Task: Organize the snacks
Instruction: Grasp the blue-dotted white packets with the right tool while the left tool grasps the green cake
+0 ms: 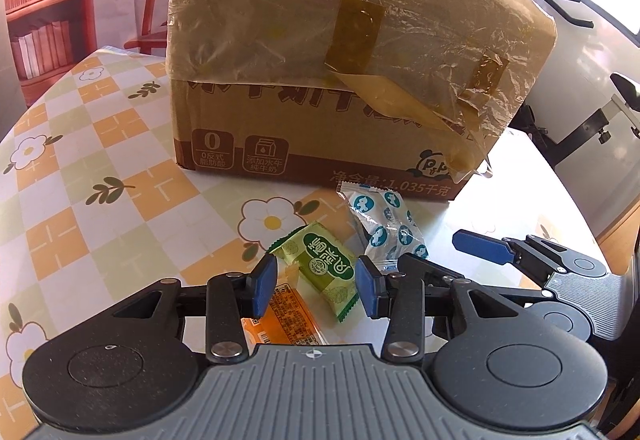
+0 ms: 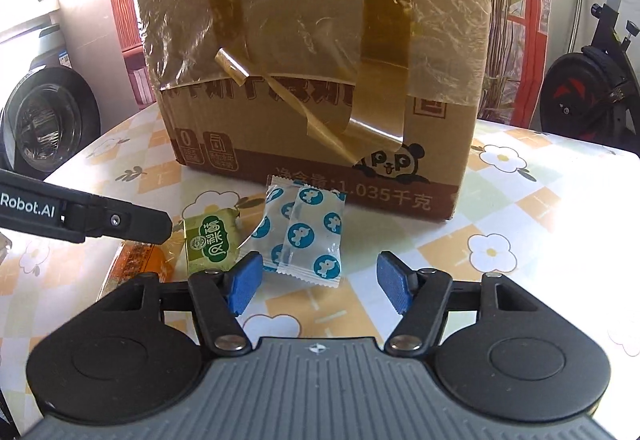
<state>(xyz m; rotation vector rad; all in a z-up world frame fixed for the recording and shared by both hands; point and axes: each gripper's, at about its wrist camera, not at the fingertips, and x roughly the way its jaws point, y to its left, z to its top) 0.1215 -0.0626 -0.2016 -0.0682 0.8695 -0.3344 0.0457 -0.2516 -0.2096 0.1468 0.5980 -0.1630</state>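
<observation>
Your left claw (image 1: 316, 286) hovers low over a flowered tablecloth (image 1: 100, 144), its blue pads partly spread with nothing pinched. Between them lies a green snack (image 1: 326, 264), seemingly untouched by either pad, though the angle makes that hard to confirm. Just below it, nearer the claw's body, lies an orange snack (image 1: 292, 320), partly hidden under the left finger. Just beyond the claw's right pad lies a white snack with blue dots (image 1: 386, 228).

Your right claw (image 2: 320, 286) is spread wider, also empty. The blue-dotted snack (image 2: 308, 236) lies just ahead of its tips, closer to the left pad. Left of that pad lies the green snack (image 2: 208, 244), then the orange one (image 2: 140, 260), with the left claw's finger (image 2: 132, 226) reaching over them.

A cardboard box (image 2: 320, 52), wrapped in crinkled film and peeling tape, stands on the cloth straight ahead of both claws, just behind the snacks.
</observation>
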